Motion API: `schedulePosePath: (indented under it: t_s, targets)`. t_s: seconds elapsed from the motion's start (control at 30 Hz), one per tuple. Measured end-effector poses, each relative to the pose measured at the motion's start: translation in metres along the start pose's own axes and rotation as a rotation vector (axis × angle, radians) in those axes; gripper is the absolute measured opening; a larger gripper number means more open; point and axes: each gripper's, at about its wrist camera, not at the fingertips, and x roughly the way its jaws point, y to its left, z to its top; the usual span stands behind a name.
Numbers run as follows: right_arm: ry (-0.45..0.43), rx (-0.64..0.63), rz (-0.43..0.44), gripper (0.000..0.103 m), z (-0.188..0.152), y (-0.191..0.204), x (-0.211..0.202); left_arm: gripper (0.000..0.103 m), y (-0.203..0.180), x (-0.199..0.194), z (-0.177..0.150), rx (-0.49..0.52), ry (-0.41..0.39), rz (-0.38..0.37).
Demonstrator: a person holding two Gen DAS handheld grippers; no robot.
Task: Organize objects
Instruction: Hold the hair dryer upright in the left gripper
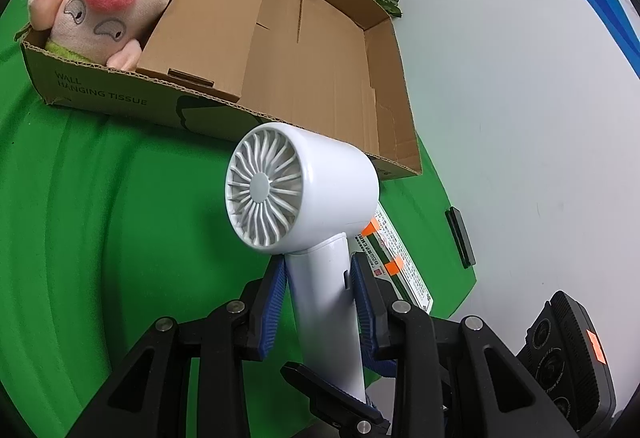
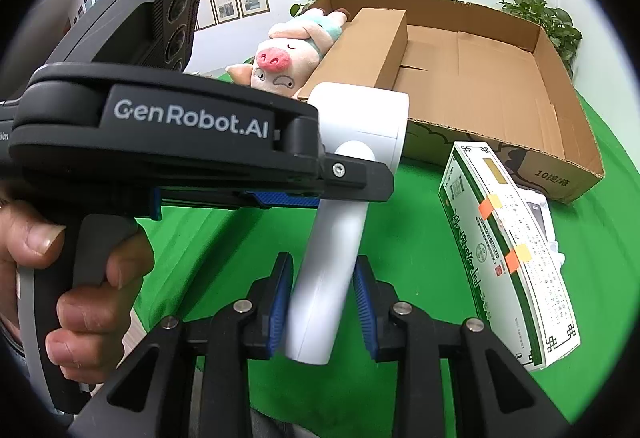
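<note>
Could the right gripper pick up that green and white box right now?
Probably not yet: the right gripper has the white fan's handle between its fingers. The green and white box lies uncovered close beside it.
</note>
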Motion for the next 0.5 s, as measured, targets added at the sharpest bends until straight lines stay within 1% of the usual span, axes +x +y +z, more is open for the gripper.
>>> schedulePosePath:
  t_s: [0.03,0.07,0.13,0.33,0.5]
  targets:
    - [0.001,0.001,0.001,0.03,0.0,0.0,0.0,0.03,0.001,-0.009,-0.006,0.001,0.0,0.001]
    - [0.003,0.002,0.002,0.03,0.0,0.0,0.0,0.03,0.001,-0.01,-0.006,0.001,0.001,0.002]
    - [0.004,0.002,0.003,0.03,0.0,0.0,0.0,0.03,-0.003,0.0,0.001,0.001,0.001,0.002]
    - [0.005,0.002,0.003,0.03,0.0,0.0,0.0,0.03,-0.004,-0.004,-0.001,0.002,0.002,0.004]
    - [0.006,0.002,0.004,0.03,-0.001,0.001,0.0,0.03,-0.006,0.003,0.005,0.002,0.004,0.007]
